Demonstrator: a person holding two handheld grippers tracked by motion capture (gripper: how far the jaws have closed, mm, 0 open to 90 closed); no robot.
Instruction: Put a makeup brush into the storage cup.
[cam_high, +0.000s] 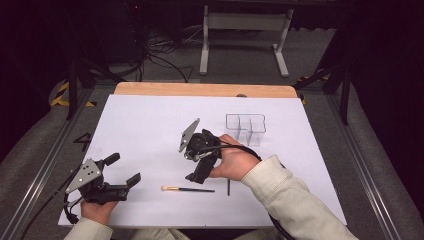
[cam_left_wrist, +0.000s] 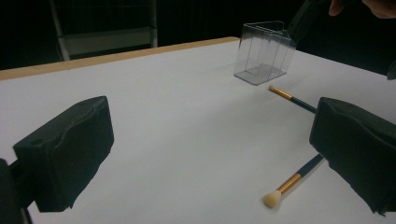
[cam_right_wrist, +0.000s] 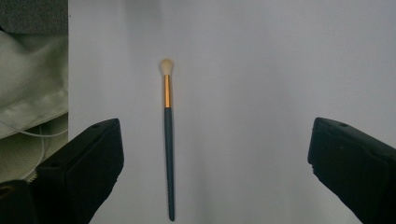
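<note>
Right gripper (cam_high: 196, 176) held above the middle of the white tabletop (cam_high: 150, 125), tipped steeply down, grey plate raised toward the far left, right hand (cam_high: 235, 162) wrapped around its body with the pale sleeve (cam_high: 290, 200) running off to the lower right. Fingers spread wide, grasping nothing. Directly below and just toward the near edge, a makeup brush (cam_high: 188, 189) lying flat, pale bristle tip to the left, gold ferrule next, dark handle to the right.

Left gripper (cam_high: 122, 171) at the near left corner, low over the tabletop, level, pointing right toward the brush; left hand (cam_high: 97, 207) gripping from beneath. Fingers likewise parted and empty.

From the right gripper view: brush (cam_right_wrist: 168, 140) seen straight from above, running lengthwise between the two black fingers (cam_right_wrist: 84, 168), nearer the left one, touching neither; a fold of pale cloth (cam_right_wrist: 28, 84) beyond the tabletop's edge at left.

From the left gripper view: a second brush (cam_left_wrist: 292, 98) farther off, close to a clear compartment box (cam_left_wrist: 261, 53), plus the near brush (cam_left_wrist: 292, 179) partly behind the right-hand finger. High view places that box (cam_high: 245, 127) beyond the right hand, and a short dark stick (cam_high: 228, 187) just right of the brush handle, too small to identify.
</note>
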